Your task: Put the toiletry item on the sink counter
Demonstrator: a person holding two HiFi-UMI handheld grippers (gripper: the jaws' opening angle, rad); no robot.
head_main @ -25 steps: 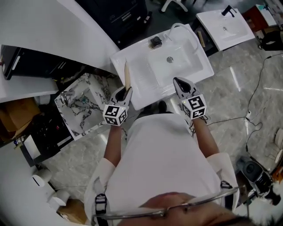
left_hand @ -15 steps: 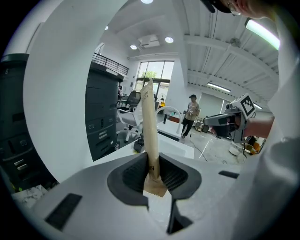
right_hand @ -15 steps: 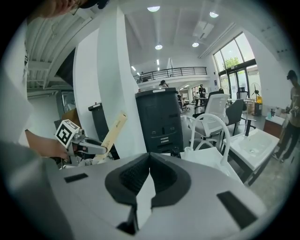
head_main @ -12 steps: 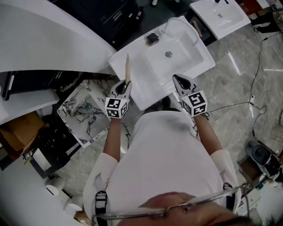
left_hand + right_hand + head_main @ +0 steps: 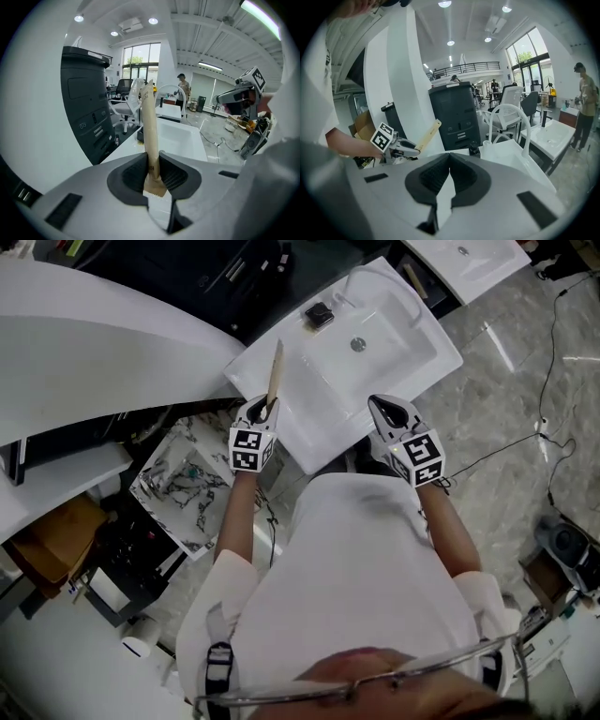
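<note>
The toiletry item (image 5: 276,371) is a long thin stick in a brown paper sleeve. My left gripper (image 5: 262,414) is shut on its lower end, and the stick points forward over the left part of the white sink counter (image 5: 281,409). In the left gripper view the sleeve (image 5: 149,117) stands upright between the pads of that gripper (image 5: 153,163). My right gripper (image 5: 387,414) hovers at the counter's near right edge, shut with nothing in it (image 5: 449,157). The right gripper view also catches the left gripper (image 5: 406,146) and the stick (image 5: 427,135).
The counter holds a basin (image 5: 380,338) with a drain, a curved white faucet (image 5: 512,123) and a small black object (image 5: 319,313) at the back. A marbled slab (image 5: 178,474) leans left of the counter. A dark cabinet (image 5: 86,103) stands behind. Another sink top (image 5: 464,253) lies far right.
The left gripper has carried the wrapped stick forward and lower, so that it reaches further over the counter's left part. The right gripper has hardly shifted.
</note>
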